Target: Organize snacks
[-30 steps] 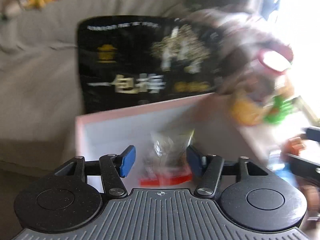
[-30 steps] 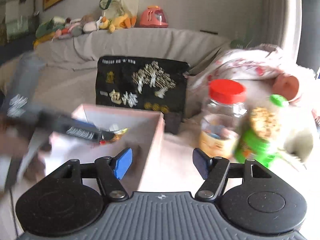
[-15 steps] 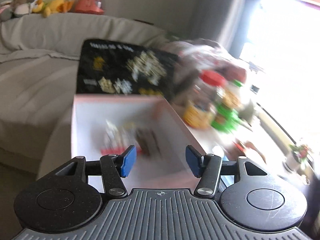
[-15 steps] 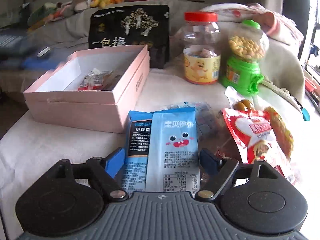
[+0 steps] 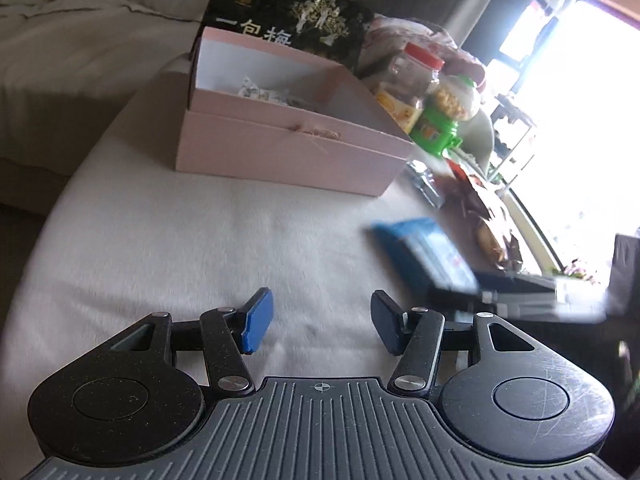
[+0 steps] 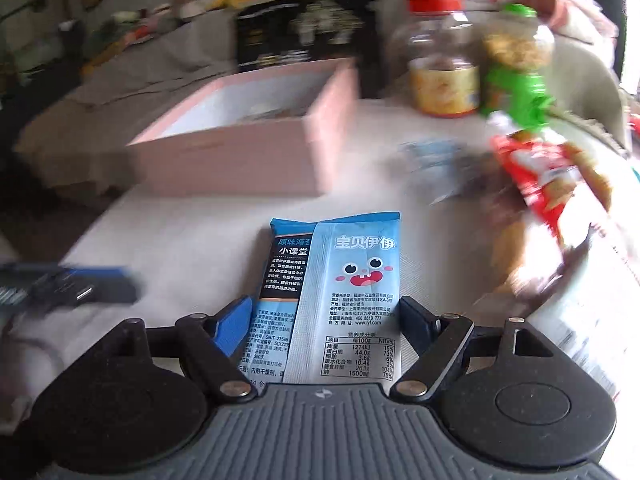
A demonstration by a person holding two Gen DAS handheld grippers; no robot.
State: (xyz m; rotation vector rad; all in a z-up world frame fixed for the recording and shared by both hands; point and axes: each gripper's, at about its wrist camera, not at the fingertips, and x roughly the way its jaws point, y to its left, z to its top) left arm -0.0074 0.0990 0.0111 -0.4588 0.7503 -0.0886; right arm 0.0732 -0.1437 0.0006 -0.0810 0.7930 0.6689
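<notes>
Your right tongs (image 6: 326, 322) straddle the light-blue seaweed snack packet (image 6: 340, 280), unclamped; left tongs (image 5: 316, 322) apart, empty. Pink cardboard box (image 5: 280, 140) holds few snacks; most remain outside.

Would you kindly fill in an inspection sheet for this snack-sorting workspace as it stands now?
Surface: pale cloth-covered table.
Job's things: open pink box with a few small packets inside; blue snack packet flat between the right claw fingers, jaws apart, not yet clamped.
Clutter: red-lidded jar, green candy dispenser, red snack bag, black bag behind the box.
Grippers: left claw open, empty, over bare cloth.
Cables: nothing seen.
Surroundings: grey sofa, bright window.
</notes>
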